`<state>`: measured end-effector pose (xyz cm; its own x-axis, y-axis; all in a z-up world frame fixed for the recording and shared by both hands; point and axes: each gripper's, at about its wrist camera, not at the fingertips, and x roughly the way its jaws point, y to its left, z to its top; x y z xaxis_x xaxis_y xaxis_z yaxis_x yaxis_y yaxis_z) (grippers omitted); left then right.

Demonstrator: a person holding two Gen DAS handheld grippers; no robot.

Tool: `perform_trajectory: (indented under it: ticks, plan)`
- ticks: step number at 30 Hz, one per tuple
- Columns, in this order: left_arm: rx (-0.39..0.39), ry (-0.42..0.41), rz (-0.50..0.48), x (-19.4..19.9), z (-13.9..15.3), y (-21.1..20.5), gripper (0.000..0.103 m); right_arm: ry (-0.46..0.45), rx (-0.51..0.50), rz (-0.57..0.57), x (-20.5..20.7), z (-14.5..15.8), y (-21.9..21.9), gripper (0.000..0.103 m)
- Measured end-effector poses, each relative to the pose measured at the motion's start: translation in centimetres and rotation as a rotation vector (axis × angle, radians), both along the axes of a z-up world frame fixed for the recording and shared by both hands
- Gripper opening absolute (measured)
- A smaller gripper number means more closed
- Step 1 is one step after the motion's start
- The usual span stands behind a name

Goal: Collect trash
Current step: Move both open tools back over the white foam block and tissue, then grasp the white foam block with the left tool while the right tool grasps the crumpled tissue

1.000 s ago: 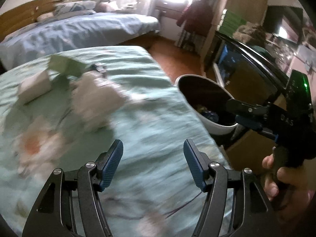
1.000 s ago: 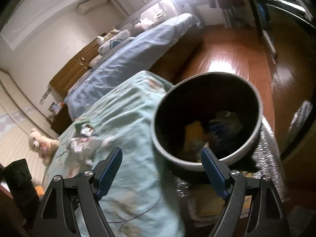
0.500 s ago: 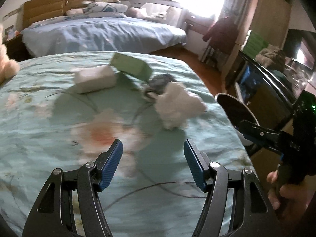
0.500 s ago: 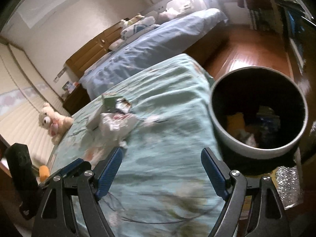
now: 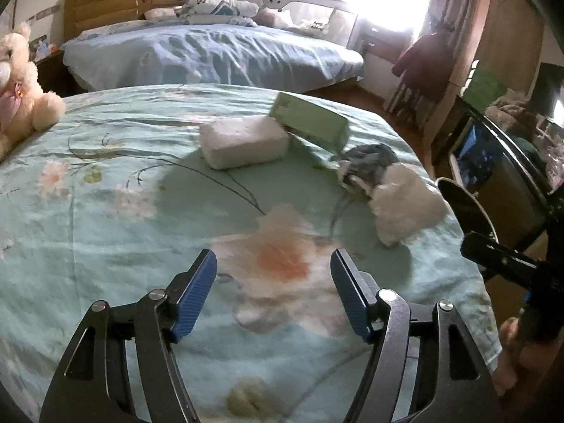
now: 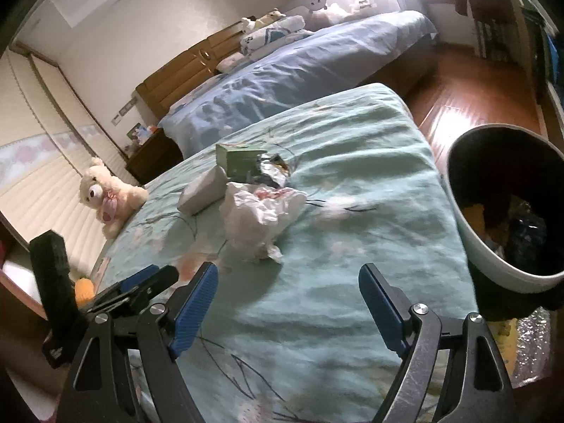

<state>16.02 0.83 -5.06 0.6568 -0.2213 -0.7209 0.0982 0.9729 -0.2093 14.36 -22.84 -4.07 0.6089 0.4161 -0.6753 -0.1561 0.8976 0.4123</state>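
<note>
Trash lies on a green flowered bedspread (image 5: 105, 183): a white foam block (image 5: 243, 142), a green carton (image 5: 310, 121), a crumpled foil wrapper (image 5: 366, 169) and a crumpled white bag (image 5: 405, 208). The right wrist view shows the same block (image 6: 201, 192), carton (image 6: 243, 158), wrapper (image 6: 271, 171) and bag (image 6: 257, 216). A white bin (image 6: 507, 211) with a dark inside holds trash beside the bed's right edge. My left gripper (image 5: 273, 298) is open and empty, short of the pile. My right gripper (image 6: 287, 310) is open and empty, near the bag.
A cream teddy bear (image 5: 21, 81) sits at the bed's left edge, also in the right wrist view (image 6: 105, 194). A second bed with blue sheets (image 5: 211, 53) stands behind. Wooden floor (image 6: 469, 95) and dark furniture (image 5: 500, 162) lie to the right.
Both grippers have swung left from the bin toward the trash pile on the bed. The bin has slid to the right edge of both views. Both stay open.
</note>
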Motion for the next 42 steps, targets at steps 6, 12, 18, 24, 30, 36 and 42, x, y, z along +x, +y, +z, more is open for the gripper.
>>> perform_trajectory:
  ticks: [6,12,18,24,30,36,42]
  plan:
    - [0.025,0.004,0.008,1.9,0.2,1.1,0.072,0.004,0.006,0.008,0.7,-0.4,1.0,0.084]
    - [0.041,0.006,0.025,3.7,0.2,2.0,0.072,0.004,0.013,0.012,1.4,-0.5,1.6,0.084]
    - [0.093,0.022,0.016,6.6,-0.4,2.4,0.075,-0.001,0.009,0.013,2.0,-0.4,2.0,0.084]
    - [0.133,0.023,-0.013,9.4,-0.6,2.5,0.082,-0.004,0.001,0.008,2.3,-0.5,2.1,0.083]
    - [0.187,0.008,-0.048,11.4,-0.6,1.9,0.083,0.01,0.005,0.006,3.2,-1.0,2.3,0.083]
    - [0.233,-0.04,-0.104,11.3,-0.3,0.6,0.053,-0.011,-0.019,0.004,3.8,-0.9,2.9,0.07]
    - [0.197,-0.045,-0.104,9.7,0.0,0.9,0.043,-0.023,-0.044,0.022,3.7,-0.7,3.4,0.029]
